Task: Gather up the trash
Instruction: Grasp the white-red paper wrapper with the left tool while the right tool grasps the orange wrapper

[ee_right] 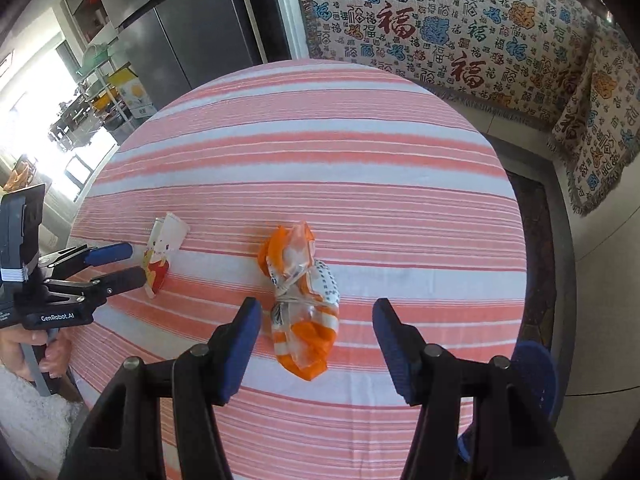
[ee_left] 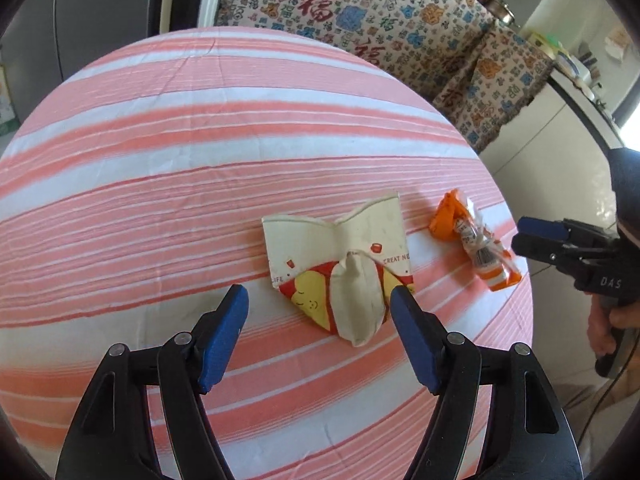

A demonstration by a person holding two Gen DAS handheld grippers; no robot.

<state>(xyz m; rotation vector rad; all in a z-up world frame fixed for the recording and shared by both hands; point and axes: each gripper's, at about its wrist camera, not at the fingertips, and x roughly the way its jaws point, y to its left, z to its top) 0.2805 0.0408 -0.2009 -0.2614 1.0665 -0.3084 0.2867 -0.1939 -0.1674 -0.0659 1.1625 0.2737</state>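
Paper cup (ee_left: 340, 264) crushed flat | wrapper (ee_right: 300, 300) print unreadable | both claws released

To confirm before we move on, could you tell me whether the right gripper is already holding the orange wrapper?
No, the right gripper stands open around the orange wrapper, which lies on the striped tablecloth, untouched.

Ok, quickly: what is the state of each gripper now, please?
Left gripper: open, holding nothing, flattened paper cup ahead of its jaws.
Right gripper: open, holding nothing, orange wrapper between its jaws, untouched.
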